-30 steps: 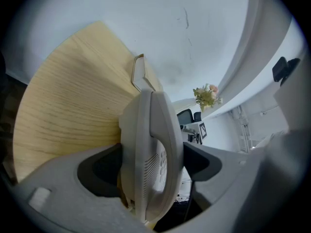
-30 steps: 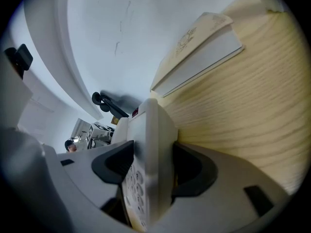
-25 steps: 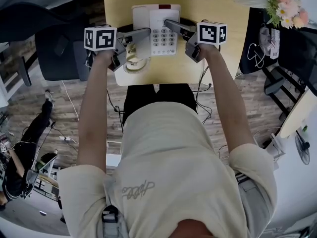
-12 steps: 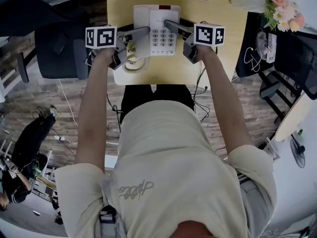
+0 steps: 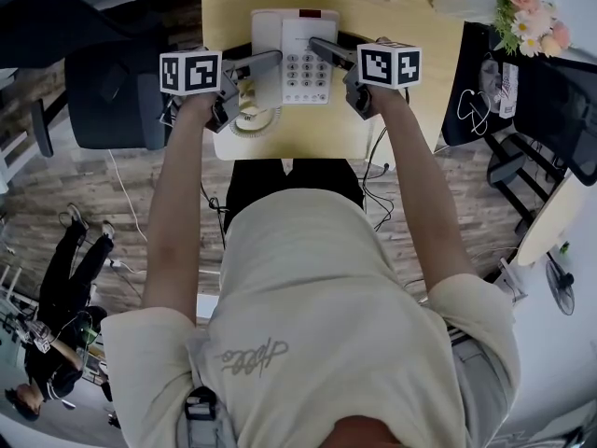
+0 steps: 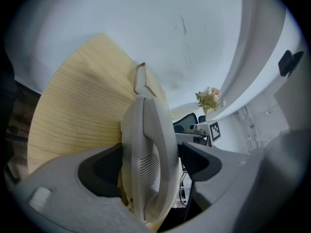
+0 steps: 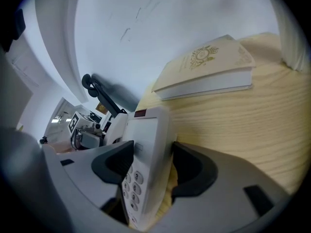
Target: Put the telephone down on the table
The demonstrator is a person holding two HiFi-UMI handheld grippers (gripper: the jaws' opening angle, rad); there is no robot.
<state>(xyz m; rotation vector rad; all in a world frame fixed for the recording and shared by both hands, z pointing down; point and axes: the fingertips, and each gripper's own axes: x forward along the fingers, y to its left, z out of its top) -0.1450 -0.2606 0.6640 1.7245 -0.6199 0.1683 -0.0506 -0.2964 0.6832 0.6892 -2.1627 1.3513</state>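
- My left gripper [image 6: 148, 161] has its jaws clamped on the white handset [image 6: 146, 130], one pad on each side;
- My right gripper [image 7: 148, 166] grips the telephone [image 5: 297, 52] base at its keypad [image 7: 133, 178] side;
- The telephone hangs between both grippers over the far middle of the wooden table [image 5: 373, 119]; I cannot tell whether it touches the top;
- A book [image 7: 206, 69] lies beyond it.
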